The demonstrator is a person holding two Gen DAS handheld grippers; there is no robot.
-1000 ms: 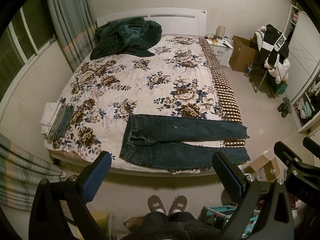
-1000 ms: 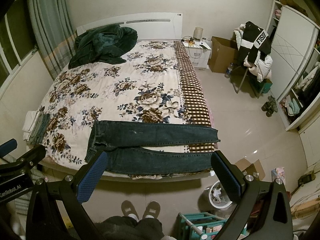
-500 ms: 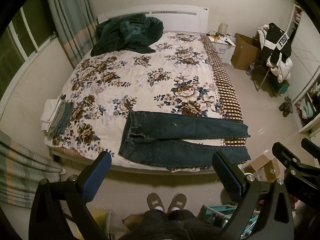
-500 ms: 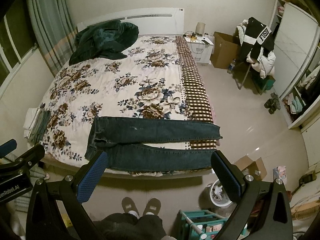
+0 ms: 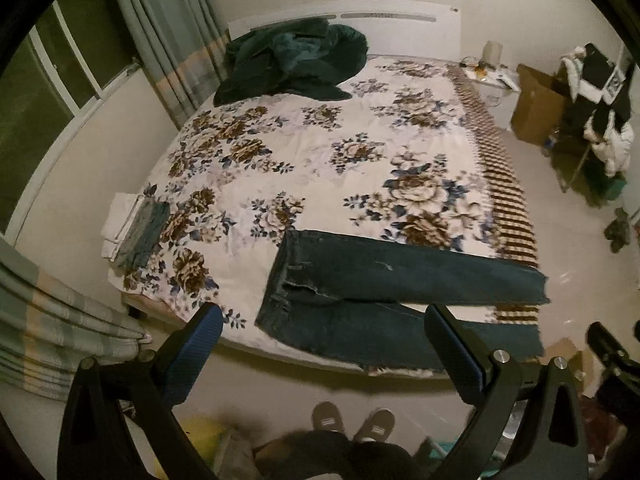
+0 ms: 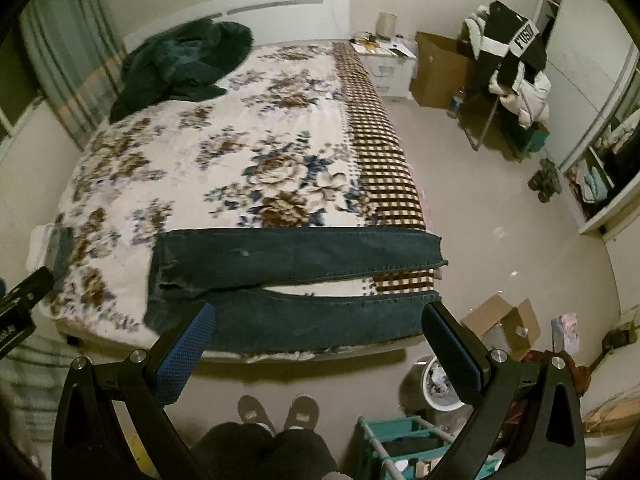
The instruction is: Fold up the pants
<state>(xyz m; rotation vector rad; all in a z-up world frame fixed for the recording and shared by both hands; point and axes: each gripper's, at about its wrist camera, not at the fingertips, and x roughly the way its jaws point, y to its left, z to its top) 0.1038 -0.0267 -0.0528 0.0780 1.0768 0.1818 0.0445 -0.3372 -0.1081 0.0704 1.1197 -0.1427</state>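
Dark blue jeans [image 5: 384,276] lie flat along the near edge of the floral bed [image 5: 320,152], waist to the left, two legs spread apart pointing right. They also show in the right wrist view [image 6: 296,256]. My left gripper [image 5: 324,332] is open and empty, held above the floor in front of the bed, its fingers framing the near leg. My right gripper [image 6: 318,328] is open and empty, also short of the bed edge, over the near leg [image 6: 320,316].
A dark green blanket [image 5: 292,64] is heaped at the headboard. Folded clothes [image 5: 136,232] sit at the bed's left edge. Curtains [image 5: 52,320] hang at left. A cardboard box [image 6: 500,320], a bin [image 6: 436,380] and a teal rack [image 6: 404,444] stand on the floor at right. My feet [image 6: 276,408] are below.
Both grippers have moved forward and lower toward the near edge of the bed; the jeans look larger and closer. Both stay open. The jeans have not moved.
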